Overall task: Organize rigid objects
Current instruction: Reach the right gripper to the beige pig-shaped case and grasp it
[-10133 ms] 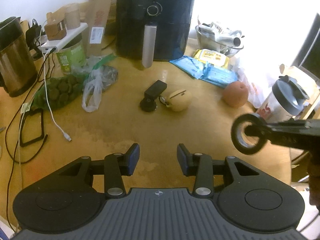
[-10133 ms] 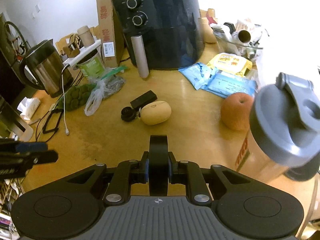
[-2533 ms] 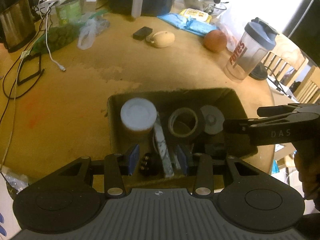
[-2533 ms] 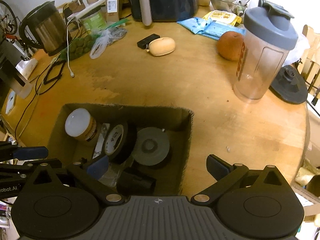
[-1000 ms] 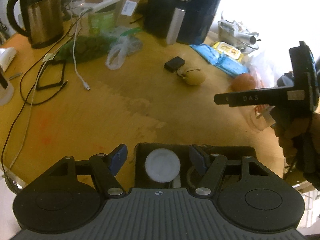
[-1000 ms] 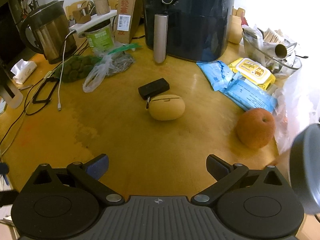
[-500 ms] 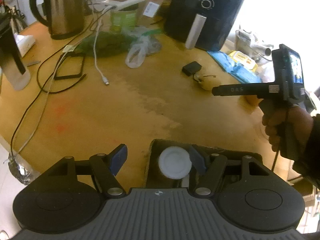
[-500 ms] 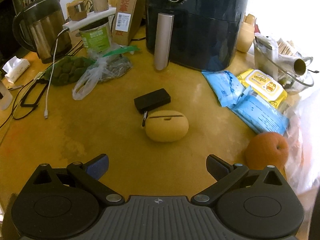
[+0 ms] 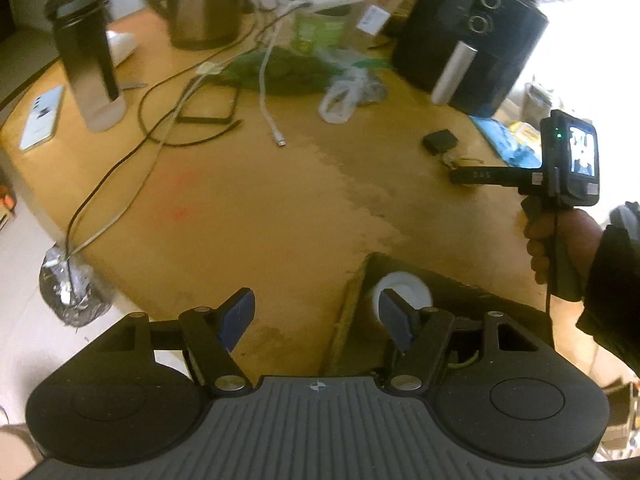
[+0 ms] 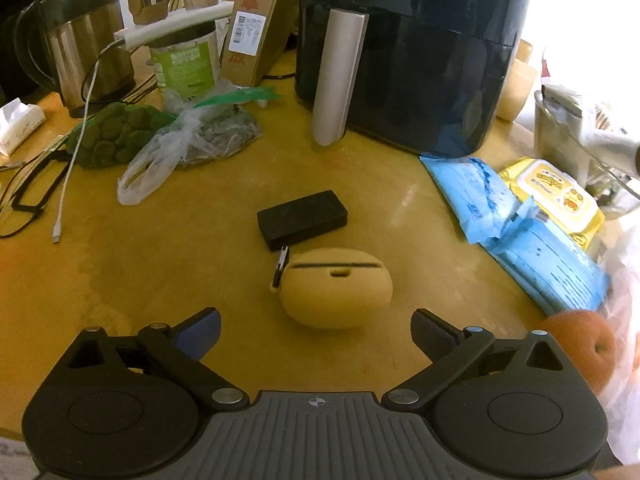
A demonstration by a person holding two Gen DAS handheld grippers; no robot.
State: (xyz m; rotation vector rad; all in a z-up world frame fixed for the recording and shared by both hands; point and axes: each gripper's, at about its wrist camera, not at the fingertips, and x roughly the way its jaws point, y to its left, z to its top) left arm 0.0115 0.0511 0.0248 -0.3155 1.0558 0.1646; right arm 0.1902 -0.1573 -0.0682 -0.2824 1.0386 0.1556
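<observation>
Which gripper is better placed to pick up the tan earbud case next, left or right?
Right, probably. The right gripper is open, with the tan earbud case centred just ahead of its jaws. The left gripper, also open, hangs back over the box, with the case far across the table.

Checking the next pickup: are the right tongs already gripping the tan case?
No, the right tongs stand wide open, just short of the tan case.

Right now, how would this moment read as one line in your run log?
right gripper: open, empty, facing yellow case | black box: behind case | left gripper: open, empty, over storage box edge
</observation>
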